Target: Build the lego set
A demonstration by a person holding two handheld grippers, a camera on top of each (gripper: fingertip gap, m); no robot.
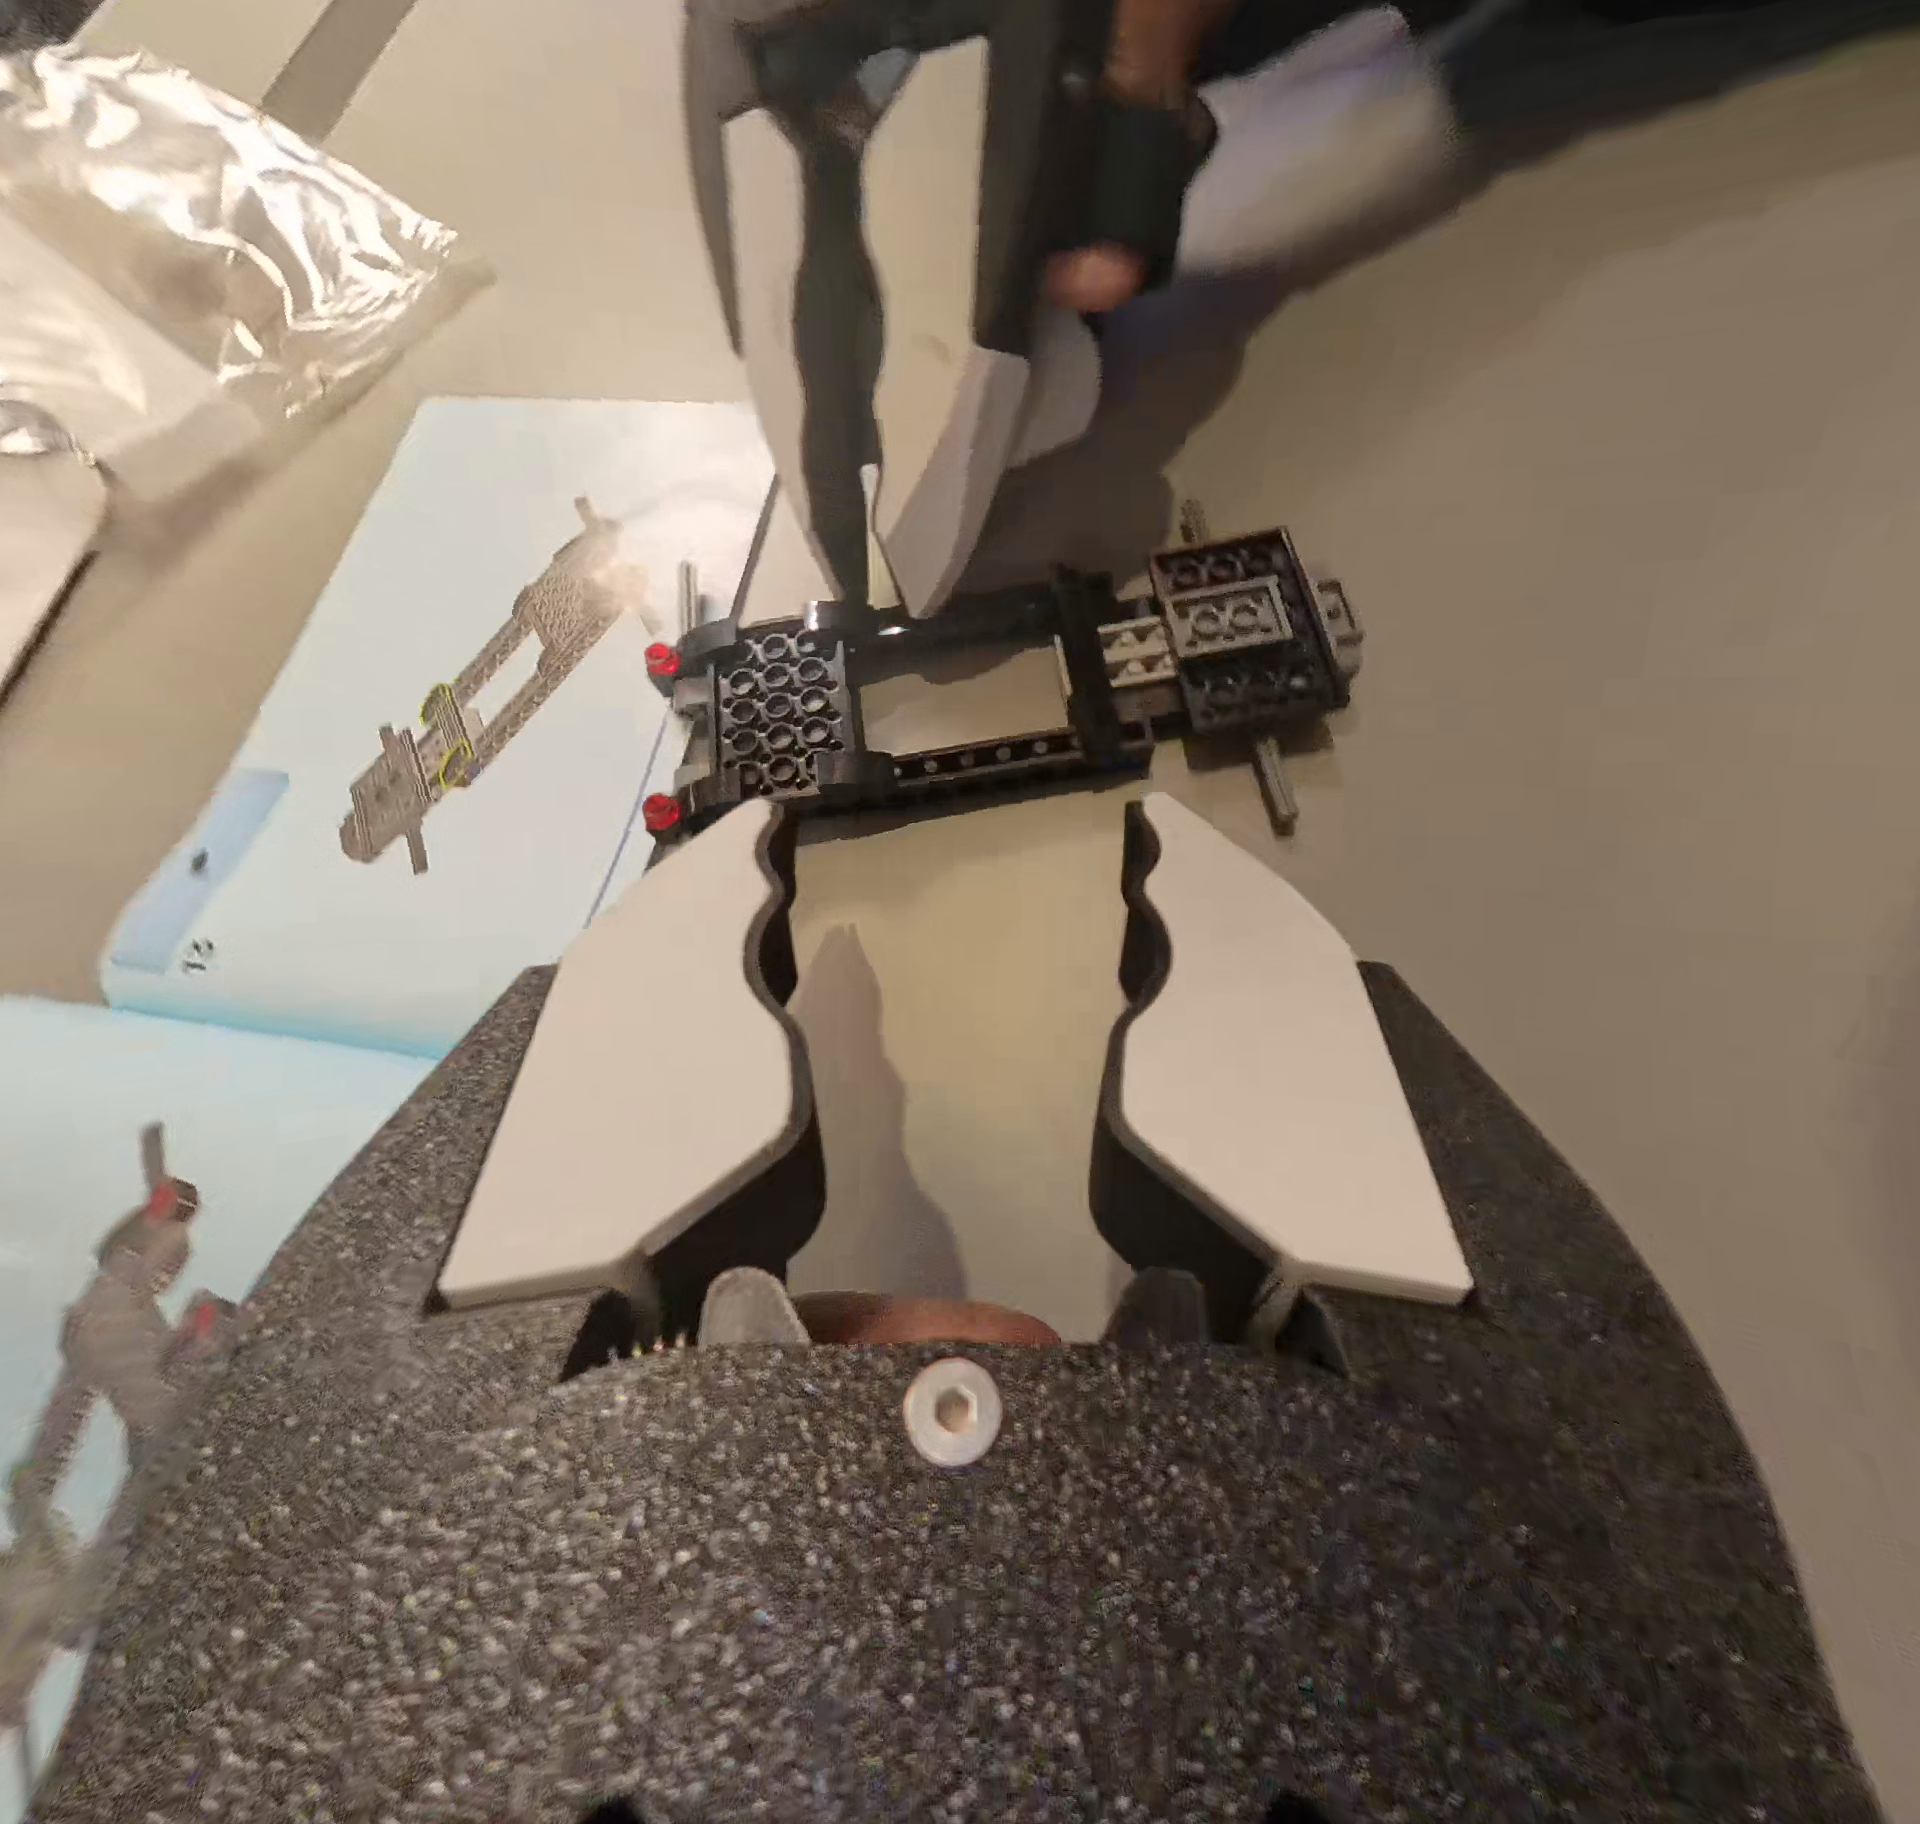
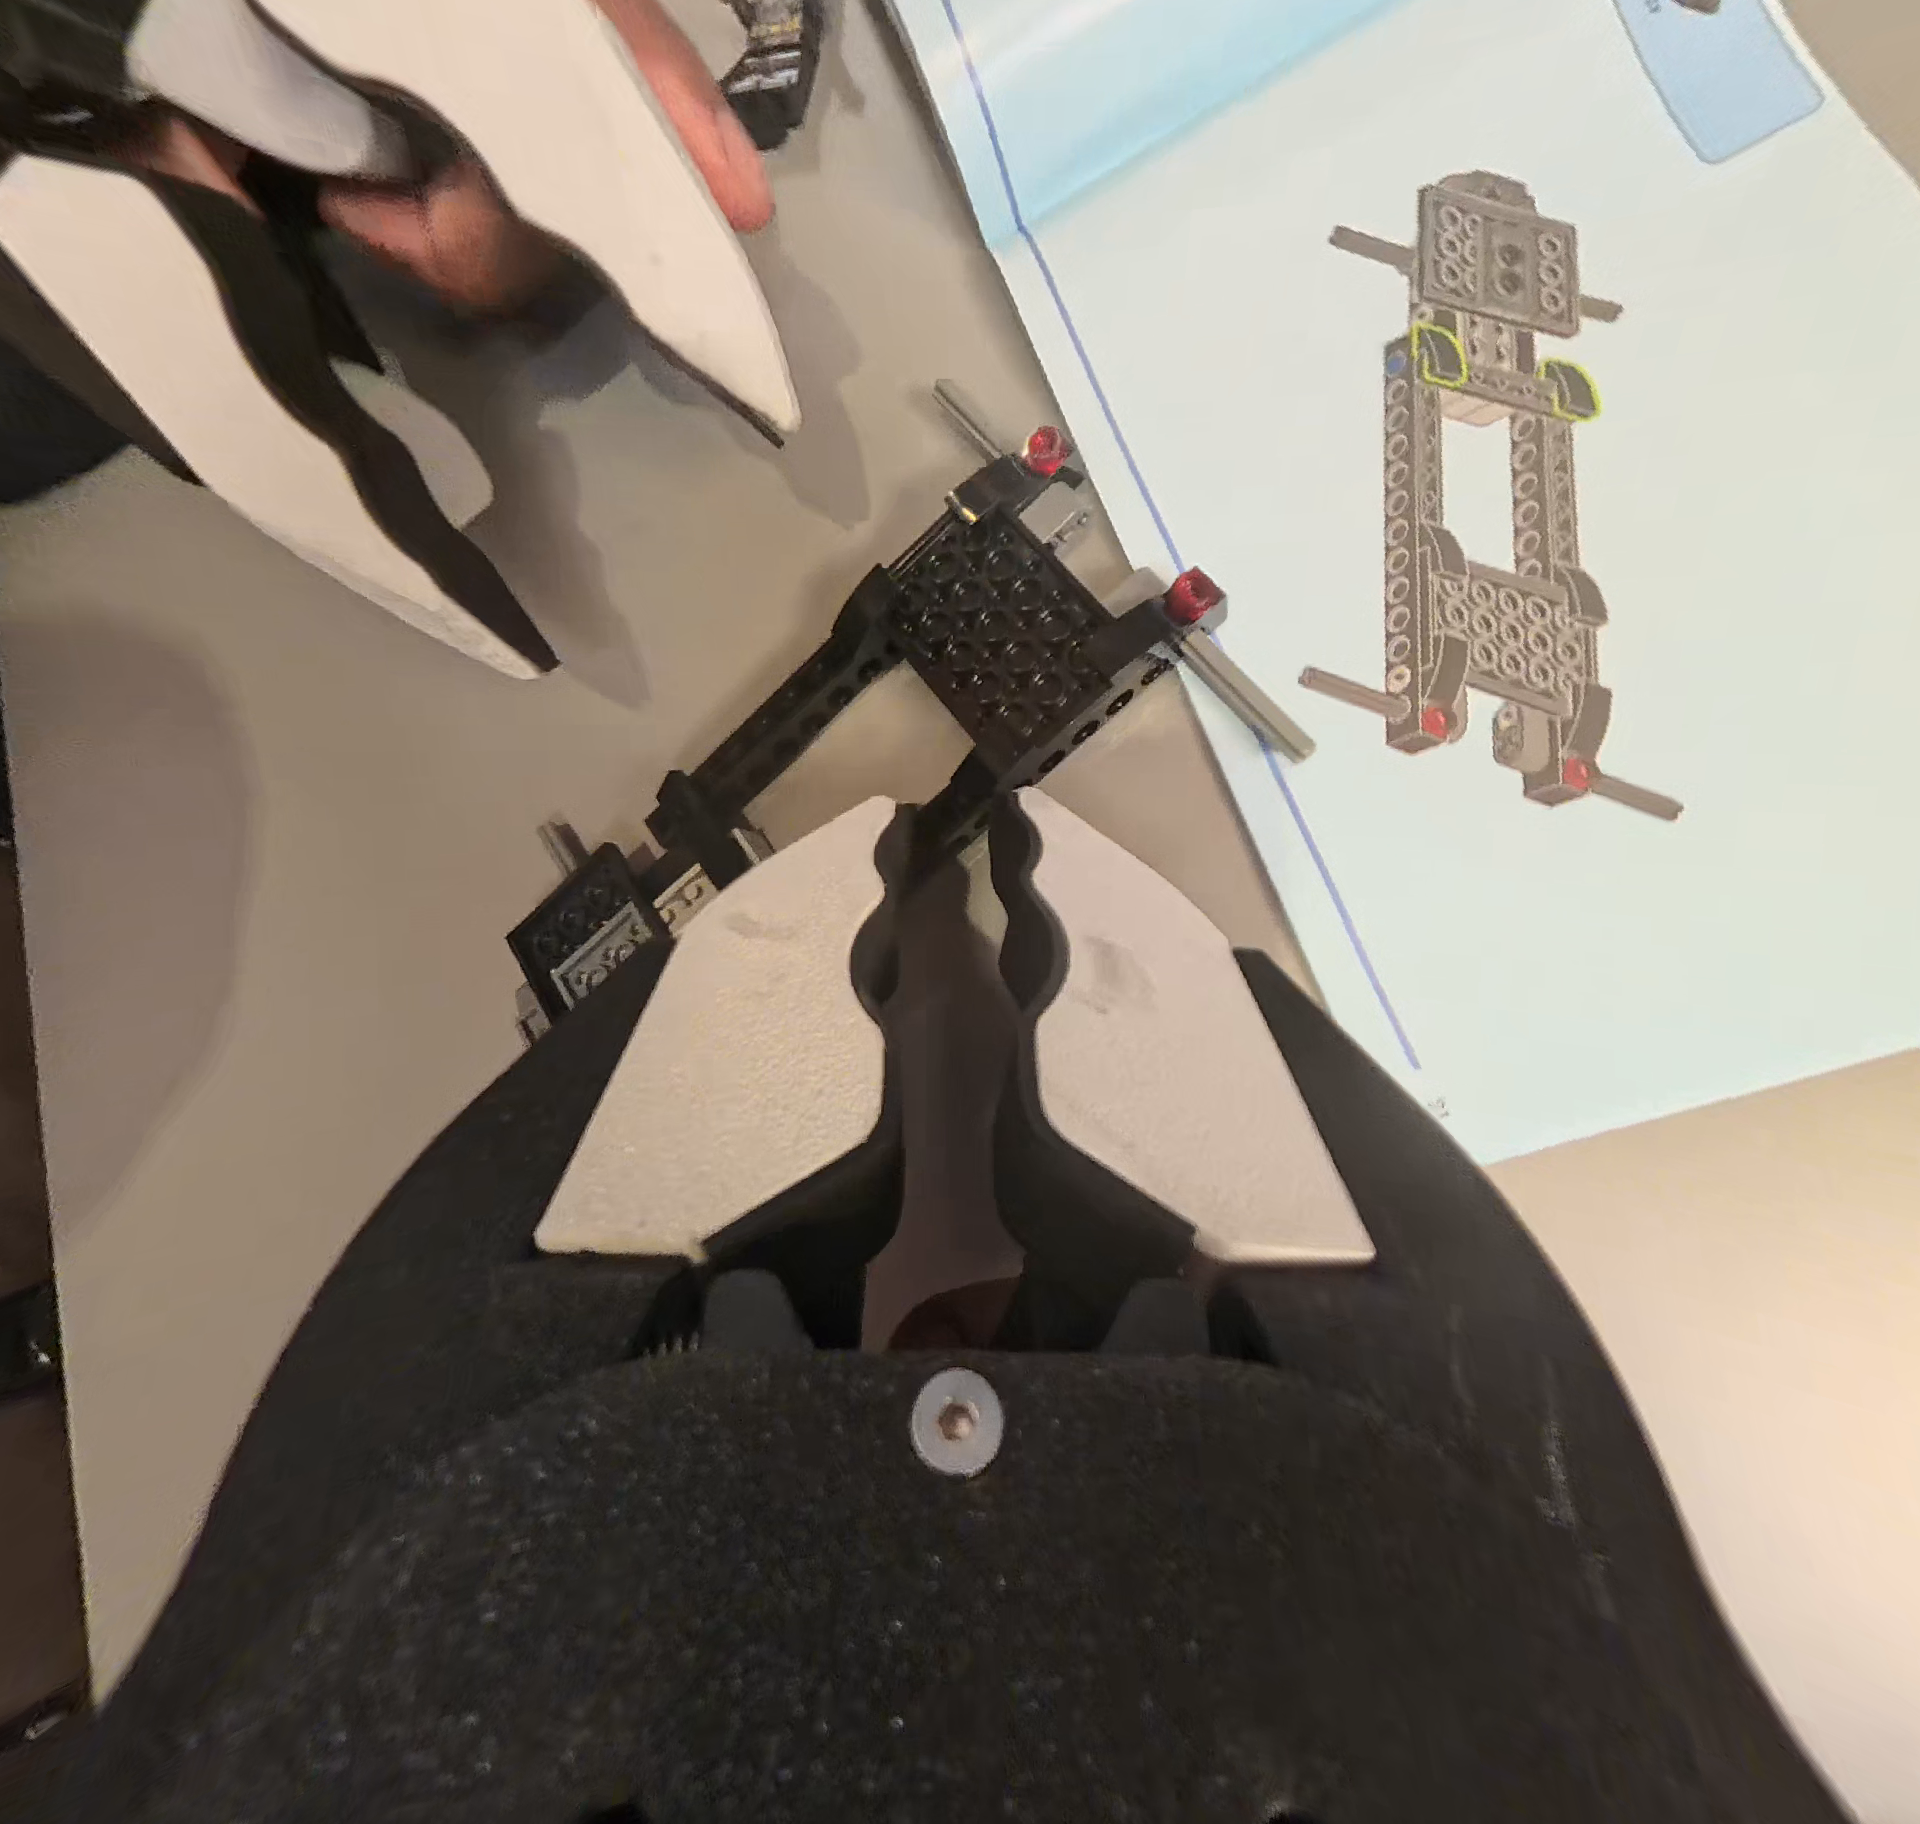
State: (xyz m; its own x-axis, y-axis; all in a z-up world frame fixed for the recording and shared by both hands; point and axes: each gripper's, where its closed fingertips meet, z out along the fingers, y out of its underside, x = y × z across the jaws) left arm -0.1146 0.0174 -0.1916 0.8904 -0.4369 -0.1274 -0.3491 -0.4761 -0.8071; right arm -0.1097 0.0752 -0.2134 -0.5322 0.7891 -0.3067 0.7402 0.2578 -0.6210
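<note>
Two grippers work over one black brick frame (image 1: 977, 694) lying on a beige table (image 1: 1558, 839). At far left in the left wrist view a crumpled clear bag (image 1: 197, 216) sits on the table, and next to it lies an open booklet (image 1: 436, 694) with pale blue pages showing a printed model. The frame lies just right of the booklet, its end with two red studs (image 1: 661, 658) at the page edge and grey axles sticking out of both ends. The left gripper (image 1: 956, 839) stands wide open just short of the frame's near beam, with bare table between its fingers and nothing in its grasp. Beyond the frame, the right gripper (image 1: 878, 590) comes down with its tips on the far beam.

In the right wrist view the left gripper (image 2: 665, 538) hovers at upper left, spread and apart from the frame (image 2: 997, 631). The right gripper (image 2: 951, 829) is narrow, its dark pads closed on one black holed beam of the frame. A small dark brick piece (image 2: 774, 29) lies farther off, and the booklet (image 2: 1558, 839) fills the right side.
</note>
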